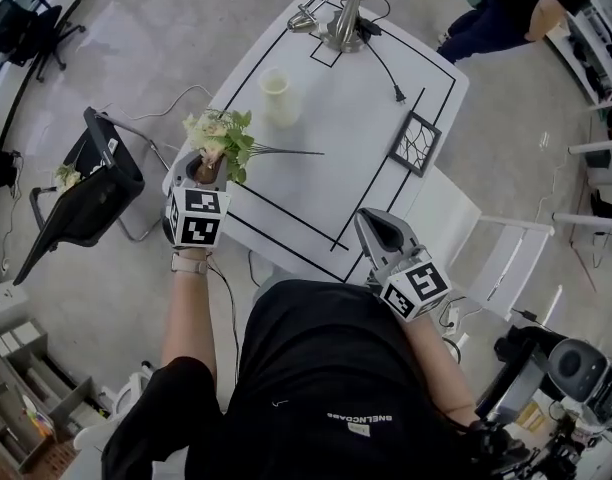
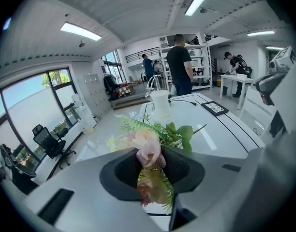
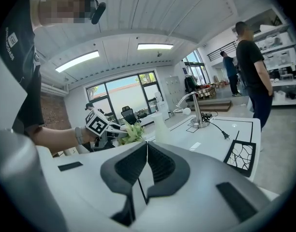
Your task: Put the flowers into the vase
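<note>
Head view, item 1: artificial flowers (image 1: pixel 222 136), one bunch, cream and pale pink blooms w/ green leaves and a thin dark stem (image 1: pixel 286 152). Loc.: over the near-left edge of the white table (image 1: pixel 316 198), which is marked w/ black tape lines. Held by left gripper (image 1: pixel 208 168), jaws narrowed onto the bloom end w/ a pink blossom (image 2: pixel 149 146) pinched between them. The stem points away across the tabletop; whether its far tip rests on the surface cannot be told. Item 2: cream cylindrical vase (image 1: pixel 275 95), upright, no flowers in it, standing further in on the table, near the bunch but apart from it. Item 3: right gripper (image 1: pixel 378 230), at the near-right table edge, jaws pressed together w/ nothing between them, idle by the look of it. Misc. on table: silver desk lamp (image 1: pixel 343 13) at far end, black-framed square panel (image 1: pixel 416 142) at right edge. Status: pick-up approx. done; insertion not yet done. Remaining, by est.: carry bunch to vase, turn it stem-down over the mouth, lower stem in, release. Note: grip sits on the blooms, not the stem, so aiming the stem end prob. needs care.
</note>
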Tool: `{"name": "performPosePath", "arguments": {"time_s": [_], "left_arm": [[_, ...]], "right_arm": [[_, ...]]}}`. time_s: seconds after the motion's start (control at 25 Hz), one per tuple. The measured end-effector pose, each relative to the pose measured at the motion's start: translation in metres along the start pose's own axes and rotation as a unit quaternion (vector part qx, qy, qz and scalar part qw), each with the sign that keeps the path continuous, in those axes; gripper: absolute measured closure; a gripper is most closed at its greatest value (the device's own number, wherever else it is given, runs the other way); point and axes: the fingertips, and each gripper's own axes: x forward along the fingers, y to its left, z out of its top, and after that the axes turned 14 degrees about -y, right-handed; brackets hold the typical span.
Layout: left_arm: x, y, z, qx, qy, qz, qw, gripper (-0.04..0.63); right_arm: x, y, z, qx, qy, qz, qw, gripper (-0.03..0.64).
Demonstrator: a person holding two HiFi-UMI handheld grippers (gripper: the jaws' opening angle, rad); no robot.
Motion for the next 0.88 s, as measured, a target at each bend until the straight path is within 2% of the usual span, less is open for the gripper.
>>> {"name": "performPosePath", "arguments": {"time_s": [0.2,0.36,0.6,0.88], "left_arm": [[-0.021,0.036,0.041,0.059,-0.017,0.045,0.9971,0.477],[-0.038,0.056,0.072,0.112,-0.015,0.061,0.9917,0.480],[-0.059,0.081,0.127,0.200,-0.020,0.087,0.9757,0.480],[-0.069,0.102,0.199,0.264,-0.049,0.120,0.9559,0.482]], "right_arm": [[0.001,0.002,0.003,0.008,-0.008,0.011,1.000,0.604],[0.002,0.005,0.005,0.011,-0.012,0.021,1.000,0.604],[0.021,0.019,0.019,-0.024,-0.014,0.062,0.998,0.604],[0.041,0.028,0.041,-0.016,-0.036,0.069,0.997,0.604]]}}
